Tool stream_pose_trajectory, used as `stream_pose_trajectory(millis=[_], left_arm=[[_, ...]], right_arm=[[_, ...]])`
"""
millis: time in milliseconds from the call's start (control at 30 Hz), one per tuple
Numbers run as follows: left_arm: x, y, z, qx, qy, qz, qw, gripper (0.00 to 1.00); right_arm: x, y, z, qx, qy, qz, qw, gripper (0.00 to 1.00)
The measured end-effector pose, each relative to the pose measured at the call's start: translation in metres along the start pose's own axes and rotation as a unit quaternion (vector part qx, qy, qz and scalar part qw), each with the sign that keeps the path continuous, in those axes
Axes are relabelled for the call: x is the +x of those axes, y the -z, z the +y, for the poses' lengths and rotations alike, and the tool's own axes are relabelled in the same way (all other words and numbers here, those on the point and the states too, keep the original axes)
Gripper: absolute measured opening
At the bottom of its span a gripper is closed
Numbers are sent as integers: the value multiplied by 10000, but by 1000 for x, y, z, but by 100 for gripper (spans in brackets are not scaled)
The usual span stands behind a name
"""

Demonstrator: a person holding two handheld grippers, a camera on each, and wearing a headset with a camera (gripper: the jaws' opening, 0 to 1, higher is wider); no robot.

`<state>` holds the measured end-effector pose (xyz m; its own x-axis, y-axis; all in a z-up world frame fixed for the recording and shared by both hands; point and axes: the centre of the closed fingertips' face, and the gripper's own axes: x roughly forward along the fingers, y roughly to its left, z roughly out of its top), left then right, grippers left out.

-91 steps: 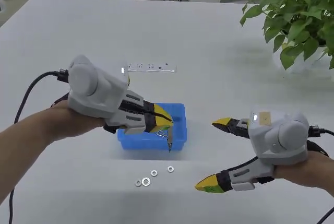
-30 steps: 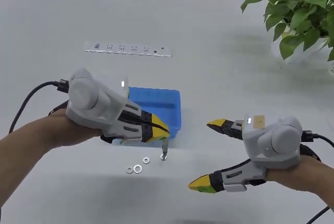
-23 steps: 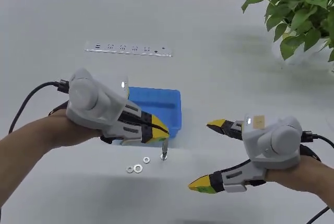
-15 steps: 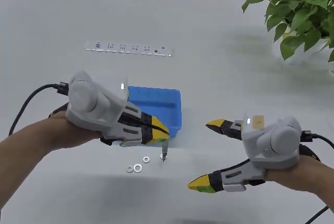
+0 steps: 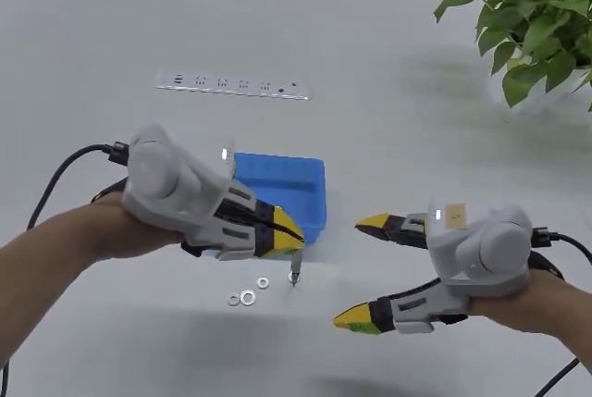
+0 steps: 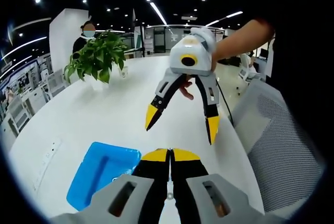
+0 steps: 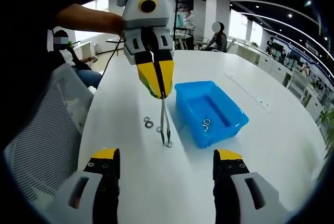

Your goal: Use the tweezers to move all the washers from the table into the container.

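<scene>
The left gripper (image 5: 292, 236) has its yellow-tipped jaws pressed together on the top of the tweezers (image 5: 294, 270), which hang almost straight down from it. The tweezers' points meet the white table (image 5: 111, 36) just in front of the near corner of the blue container (image 5: 298, 186). Seen from the right gripper view, that same left gripper (image 7: 158, 87) points down and towards the camera, and one washer (image 7: 168, 144) sits right at the tweezers' (image 7: 164, 122) tips (whether it is actually pinched I cannot tell). The hand wraps round the grey body, with the forearm coming in from the lower left and a black cable trailing off behind.

Three loose washers (image 5: 248, 298) lie on the table just left of the tweezers' tips, close together. A couple more already lie inside the container (image 7: 229, 106).

The right gripper (image 5: 365, 270) is spread wide with nothing between its jaws and touches nothing. It hovers above the table to the right of the container, its tips aimed left, one jaw above the other. The hand grips it from the lower right. In the left gripper view it (image 6: 182, 125) faces the camera, jaws splayed.

A power strip (image 5: 236, 85) lies well beyond the container, and a leafy plant (image 5: 532, 18) stands at the far right.
</scene>
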<state>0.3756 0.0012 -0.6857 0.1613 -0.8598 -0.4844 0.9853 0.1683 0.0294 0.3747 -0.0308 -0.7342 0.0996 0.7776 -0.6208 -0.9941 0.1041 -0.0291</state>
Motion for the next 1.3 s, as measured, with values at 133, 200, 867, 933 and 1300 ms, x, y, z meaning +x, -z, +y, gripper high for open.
stream_pose_trajectory(millis=[133, 200, 867, 933, 1300], left_arm=[[0, -1, -1, 25, 49, 41, 10000, 3], [0, -1, -1, 41, 54, 51, 10000, 3], [-2, 1, -1, 42, 104, 96, 9999, 3], [-2, 1, -1, 37, 107, 93, 9999, 3], [-1, 1, 0, 52, 122, 115, 9998, 3]], right_arm=[[4, -3, 0, -167, -98, 1, 9998, 69], [7, -3, 1, -220, -149, 11, 9996, 66], [34, -8, 2, -870, -574, 224, 9943, 39], [37, -8, 1, -893, -595, 236, 9939, 36], [50, -11, 3, -951, -756, 304, 9921, 23]])
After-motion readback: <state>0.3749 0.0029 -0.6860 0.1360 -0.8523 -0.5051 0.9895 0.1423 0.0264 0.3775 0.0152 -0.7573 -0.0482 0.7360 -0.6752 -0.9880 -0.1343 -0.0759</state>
